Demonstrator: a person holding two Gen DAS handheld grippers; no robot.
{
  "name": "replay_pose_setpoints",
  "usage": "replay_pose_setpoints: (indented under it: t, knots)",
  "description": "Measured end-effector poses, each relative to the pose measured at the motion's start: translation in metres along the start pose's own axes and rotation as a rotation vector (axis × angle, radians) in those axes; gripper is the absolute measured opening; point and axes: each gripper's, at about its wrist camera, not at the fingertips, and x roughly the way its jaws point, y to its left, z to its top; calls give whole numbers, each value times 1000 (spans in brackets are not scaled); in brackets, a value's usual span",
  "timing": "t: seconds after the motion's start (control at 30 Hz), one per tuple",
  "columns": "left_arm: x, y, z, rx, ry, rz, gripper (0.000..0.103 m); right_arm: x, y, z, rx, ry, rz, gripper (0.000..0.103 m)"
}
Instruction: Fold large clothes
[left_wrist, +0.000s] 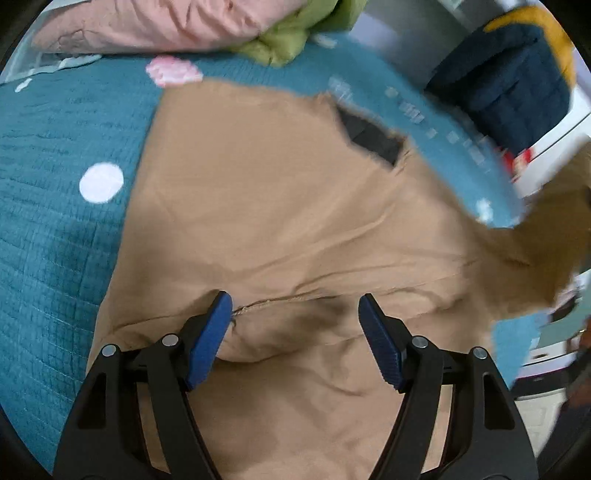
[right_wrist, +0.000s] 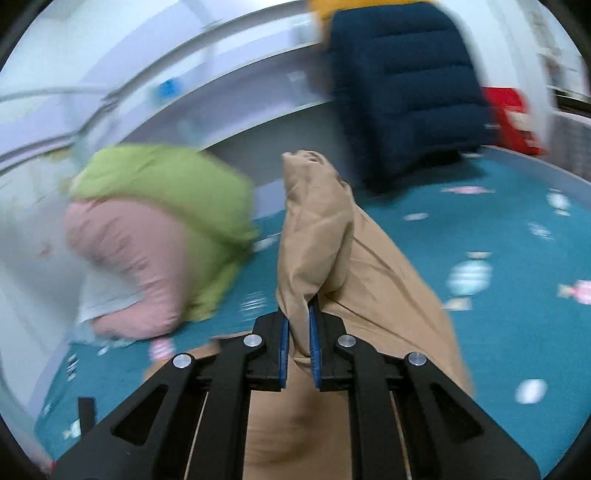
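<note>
Your left tool (left_wrist: 295, 306) is sitting with its blue pads spread wide apart, hovering right over the tan garment (left_wrist: 280, 206), nothing between them, the left pad just beside a puckered seam. That garment is spread out over the teal quilted bed cover (left_wrist: 48, 206), with a dark lining showing through an opening near its far edge, and one end of it trails off to the right, lifted. Your right tool (right_wrist: 298, 325) is pinched tight on a bunched fold of the same tan fabric (right_wrist: 314, 236), which stands up in a crumpled peak past the pads while the rest drapes down to the cover. Behind that, you've got a pink pillow (right_wrist: 129, 258) with a green one (right_wrist: 173, 184) lying on top of it on the left, and a navy quilted jacket (right_wrist: 402, 88) on the far right. The right view is pretty blurry, so finer detail there is hard to make out.
</note>
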Motion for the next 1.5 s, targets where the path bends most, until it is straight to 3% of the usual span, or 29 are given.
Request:
replay_pose_setpoints:
  t: [0.03, 0.13, 0.27, 0.37, 0.47, 0.5, 0.57, 0.63, 0.7, 0.77, 0.9, 1.0, 1.13, 1.2, 1.27, 1.33, 1.4, 1.47, 1.5]
  knots:
    - [-14, 3, 0, -6, -30, -20, 72, 11, 15, 2, -13, 10, 26, 9]
    - [-49, 17, -3, -8, -109, 30, 72, 45, 78, -20, -59, 81, 112, 9]
    - [-85, 44, -7, -20, -198, 229, 72, 93, 150, -75, -140, 211, 178, 9]
    - [-95, 66, -8, -67, -204, 293, 73, 128, 169, -123, -208, 335, 182, 9]
    - [-95, 84, -12, -111, -178, 305, 73, 147, 181, -169, -260, 450, 140, 14]
    - [-95, 88, -14, -124, -172, 305, 73, 155, 181, -180, -259, 509, 130, 18]
    - [-99, 92, -17, -127, -173, 305, 73, 161, 183, -190, -251, 539, 133, 28]
    - [-103, 91, -18, -130, -182, 299, 73, 151, 183, -184, -236, 525, 163, 57]
    - [-109, 84, -16, -128, -198, 286, 73, 133, 185, -175, -254, 473, 179, 66]
    - [-107, 76, -9, -117, -213, 284, 73, 118, 186, -167, -278, 446, 182, 68]
    - [-110, 45, 4, -89, -243, 240, 77, 93, 171, -138, -243, 413, 207, 68]
    - [-94, 13, 19, -52, -216, 173, 78, 79, 129, -119, -157, 386, 168, 68]
    - [-43, -31, 38, 48, -142, 128, 78, 88, 52, -100, 18, 432, 74, 31]
    - [-9, -43, 44, 79, -72, 118, 78, 97, 12, -100, 100, 476, 3, 24]
    - [27, -43, 47, 117, 22, 205, 78, 112, -27, -111, 177, 565, -67, 24]
    - [54, -25, 46, 47, 110, 219, 79, 122, -55, -128, 233, 627, -75, 17]
    - [62, -13, 43, 2, 110, 179, 79, 130, -67, -138, 246, 652, -62, 13]
    - [61, -18, 42, 53, 105, 185, 79, 132, -68, -139, 247, 667, -42, 14]
    - [57, -21, 43, 73, 106, 184, 79, 130, -65, -134, 243, 677, -41, 18]
